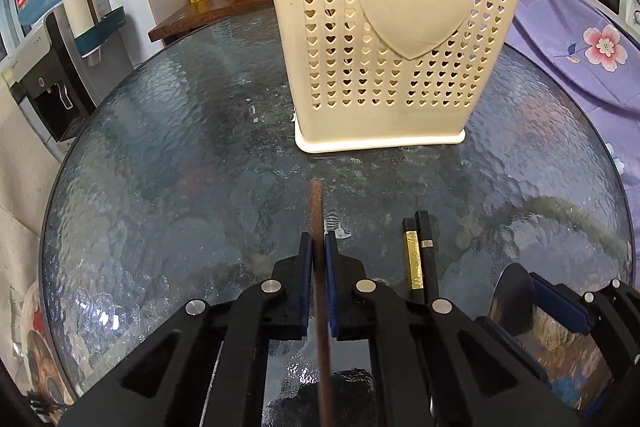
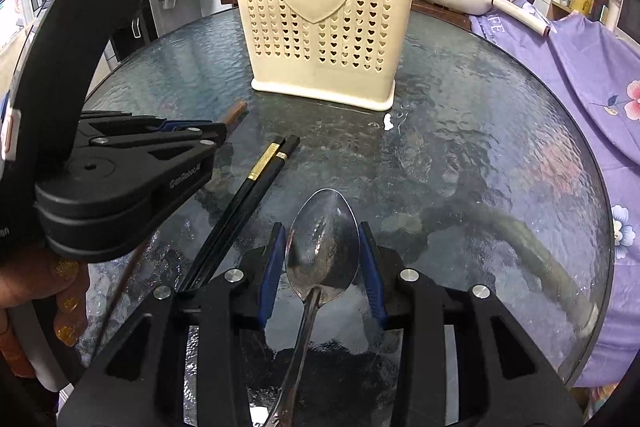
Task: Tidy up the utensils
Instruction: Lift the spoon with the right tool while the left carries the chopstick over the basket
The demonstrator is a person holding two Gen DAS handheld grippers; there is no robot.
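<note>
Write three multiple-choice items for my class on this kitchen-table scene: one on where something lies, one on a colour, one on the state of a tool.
1. Where do the black chopsticks lie?
A. inside the holder
B. on the glass table between the two tools
C. on the purple cloth

2. What colour is the utensil holder?
A. cream
B. green
C. red

3. What is the left tool doing?
A. gaping wide with nothing in it
B. closed around a brown chopstick
C. gripping the spoon

Answers:
1 B, since they rest flat on the glass table, with a tool on either side.
2 A, its heart-pierced walls are cream.
3 B, the brown chopstick runs between its pads; the spoon sits in the right tool.
</note>
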